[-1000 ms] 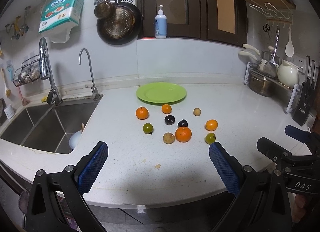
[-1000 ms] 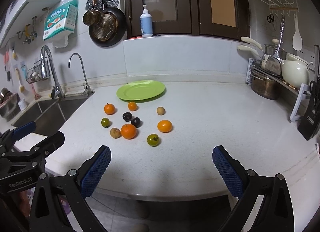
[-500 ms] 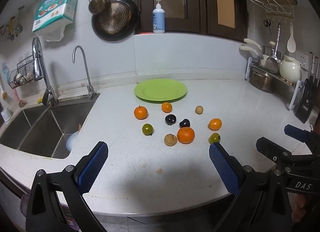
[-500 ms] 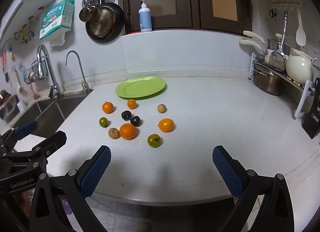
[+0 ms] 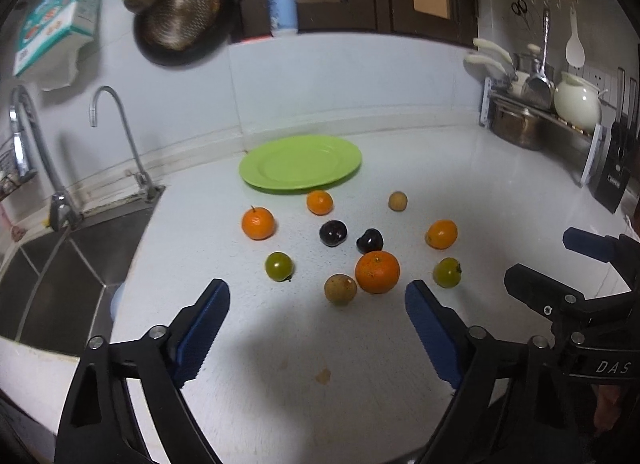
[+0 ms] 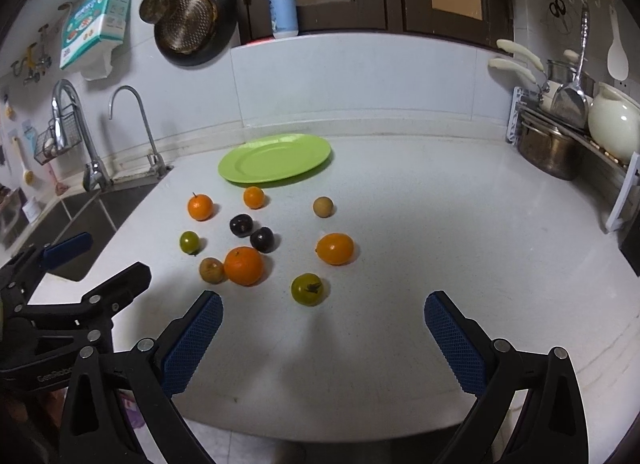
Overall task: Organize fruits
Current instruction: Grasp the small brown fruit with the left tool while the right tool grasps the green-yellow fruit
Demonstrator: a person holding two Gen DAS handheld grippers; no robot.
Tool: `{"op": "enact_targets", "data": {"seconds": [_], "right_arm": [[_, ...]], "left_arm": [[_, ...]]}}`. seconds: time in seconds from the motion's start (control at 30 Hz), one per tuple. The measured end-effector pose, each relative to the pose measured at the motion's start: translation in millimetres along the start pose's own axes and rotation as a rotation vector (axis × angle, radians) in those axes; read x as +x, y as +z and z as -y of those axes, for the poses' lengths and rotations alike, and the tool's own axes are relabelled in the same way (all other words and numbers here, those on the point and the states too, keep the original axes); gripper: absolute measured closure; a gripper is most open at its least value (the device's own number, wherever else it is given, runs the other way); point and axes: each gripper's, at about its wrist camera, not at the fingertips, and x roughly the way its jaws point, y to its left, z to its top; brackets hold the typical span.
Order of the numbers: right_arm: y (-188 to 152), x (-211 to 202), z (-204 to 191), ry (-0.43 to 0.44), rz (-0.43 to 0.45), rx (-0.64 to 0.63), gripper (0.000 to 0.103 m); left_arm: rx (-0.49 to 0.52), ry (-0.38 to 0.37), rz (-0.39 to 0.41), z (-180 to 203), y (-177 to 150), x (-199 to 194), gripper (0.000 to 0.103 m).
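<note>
Several small fruits lie scattered on the white counter in front of an empty green plate [image 5: 300,161] [image 6: 275,157]. Nearest me are a big orange [image 5: 377,272] [image 6: 243,266], a tan round fruit [image 5: 340,290] [image 6: 211,270] and a green fruit [image 5: 447,272] [image 6: 307,289]. Two dark plums [image 5: 333,233] [image 6: 241,225] sit in the middle. My left gripper [image 5: 318,324] hovers over the counter's front, its jaws closing with nothing between them. My right gripper [image 6: 322,328] stands open and empty, just short of the green fruit.
A steel sink [image 5: 60,264] with two taps [image 5: 120,135] lies to the left. At the right a rack holds a pot [image 6: 550,149], a white jug [image 6: 612,123] and a knife block [image 5: 616,167]. Pans [image 6: 192,23] and a soap bottle [image 6: 283,7] sit at the back wall.
Both grippers have moved forward and lower toward the fruits, which look larger now. The left gripper's jaws have narrowed; the right's stay wide.
</note>
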Motion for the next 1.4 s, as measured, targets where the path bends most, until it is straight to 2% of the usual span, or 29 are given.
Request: {"op": "enact_targets", "data": {"seconds": [0.2, 0.57, 0.67, 0.9, 1.03, 1.1, 1.4], "right_arm": [[3.8, 29.1, -1.9, -0.005, -0.053, 0.008, 0.008], [2.9, 73.3, -4.9, 0.044, -0.163, 0.043, 0.031], [2.7, 80.3, -6.1, 0.053, -0.183, 0.048, 0.039], [3.1, 91.3, -8.6, 0.065, -0.214, 0.059, 0.048], [2.5, 95.5, -8.8, 0.065, -0.228, 0.06, 0.053], [2.0, 97.6, -8.4, 0.069, -0.236, 0.067, 0.055], [1.3, 102.9, -8.9, 0.08, -0.26, 0.069, 0.07]], "left_arm": [[0.015, -0.059, -0.079, -2.9, 0.7, 36.0, 0.028], [0.071, -0.142, -0.188, -5.3, -0.9, 81.4, 0.049], [0.081, -0.163, -0.202, -4.3, -0.5, 87.8, 0.055], [0.086, -0.212, -0.226, -4.5, -0.1, 96.1, 0.063], [0.085, -0.222, -0.225, -6.0, 1.5, 98.4, 0.064], [0.084, -0.229, -0.227, -6.5, 1.5, 99.7, 0.068], [0.07, -0.276, -0.236, -9.4, 2.2, 101.1, 0.074]]}}
